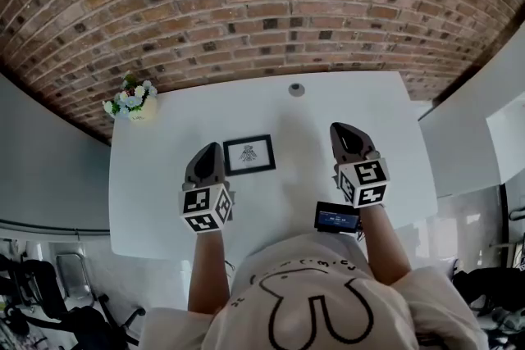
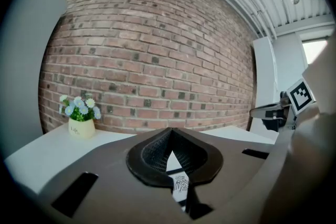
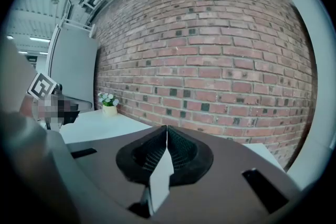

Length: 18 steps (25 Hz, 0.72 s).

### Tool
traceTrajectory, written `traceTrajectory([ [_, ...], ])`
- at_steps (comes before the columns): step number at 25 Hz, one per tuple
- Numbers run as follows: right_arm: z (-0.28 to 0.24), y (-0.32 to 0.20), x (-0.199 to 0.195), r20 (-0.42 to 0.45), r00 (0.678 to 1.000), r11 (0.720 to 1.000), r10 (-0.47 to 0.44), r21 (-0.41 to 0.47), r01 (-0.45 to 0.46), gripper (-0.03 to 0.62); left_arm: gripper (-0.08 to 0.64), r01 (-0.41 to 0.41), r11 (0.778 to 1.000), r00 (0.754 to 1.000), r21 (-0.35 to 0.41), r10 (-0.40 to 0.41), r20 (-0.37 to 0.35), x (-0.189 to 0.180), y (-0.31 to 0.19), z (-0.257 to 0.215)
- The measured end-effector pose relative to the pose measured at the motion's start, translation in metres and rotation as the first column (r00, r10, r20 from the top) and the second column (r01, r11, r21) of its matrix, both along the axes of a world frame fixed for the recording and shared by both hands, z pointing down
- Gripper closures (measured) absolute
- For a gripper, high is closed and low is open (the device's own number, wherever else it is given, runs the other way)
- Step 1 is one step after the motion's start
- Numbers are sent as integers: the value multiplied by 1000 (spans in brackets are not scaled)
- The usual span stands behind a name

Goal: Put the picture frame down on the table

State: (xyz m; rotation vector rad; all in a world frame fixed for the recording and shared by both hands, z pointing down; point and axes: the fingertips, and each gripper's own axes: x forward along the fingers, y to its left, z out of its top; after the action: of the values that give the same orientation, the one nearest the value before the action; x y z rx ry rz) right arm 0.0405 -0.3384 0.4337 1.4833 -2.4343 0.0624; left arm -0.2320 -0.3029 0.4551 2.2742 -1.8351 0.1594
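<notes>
On the white table [image 1: 361,94], a bit left of the middle, the picture frame [image 1: 249,154] lies flat. It is black with a white inside and a small dark drawing. No gripper holds it.

The left gripper [image 1: 213,147] hangs over the table just beside the left edge of the picture frame, on the side nearer the near edge. Its own view shows the tips of its jaws pressed together, with nothing between them. Through the little gap under the tips, a bit of the picture frame [image 2: 181,186] and the white table show.

The right gripper [image 1: 341,129] is over the right half of the table, well apart from the picture frame. Its jaws are closed too, tip to tip, and they hold nothing. Only the white table shows through the gap under them.

A small pot of flowers [image 1: 134,100] stands at the far left corner. It also shows in the left gripper view [image 2: 81,118] and in the right gripper view [image 3: 108,104]. A little round grey thing [image 1: 296,89] sits at the middle of the far edge. A black gadget with a blue screen [image 1: 337,217] is at the near edge, close to the person's right arm. Behind the far edge of the table is a brick wall [image 1: 246,4].
</notes>
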Motion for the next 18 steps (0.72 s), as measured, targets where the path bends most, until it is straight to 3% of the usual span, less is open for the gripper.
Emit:
traceTrajectory([
  [8, -60, 3, -6, -33, 999, 982, -32, 184, 38, 574, 548, -20, 986, 994, 164, 2, 112, 3, -3, -58],
  [14, -100, 15, -19, -26, 997, 953, -79, 291, 84, 574, 548, -36, 949, 995, 314, 3, 104, 6, 1, -109],
  [18, -119, 23, -26, -14, 994, 929, -104, 354, 103, 574, 548, -26, 933, 995, 358, -11, 103, 8, 3, -124],
])
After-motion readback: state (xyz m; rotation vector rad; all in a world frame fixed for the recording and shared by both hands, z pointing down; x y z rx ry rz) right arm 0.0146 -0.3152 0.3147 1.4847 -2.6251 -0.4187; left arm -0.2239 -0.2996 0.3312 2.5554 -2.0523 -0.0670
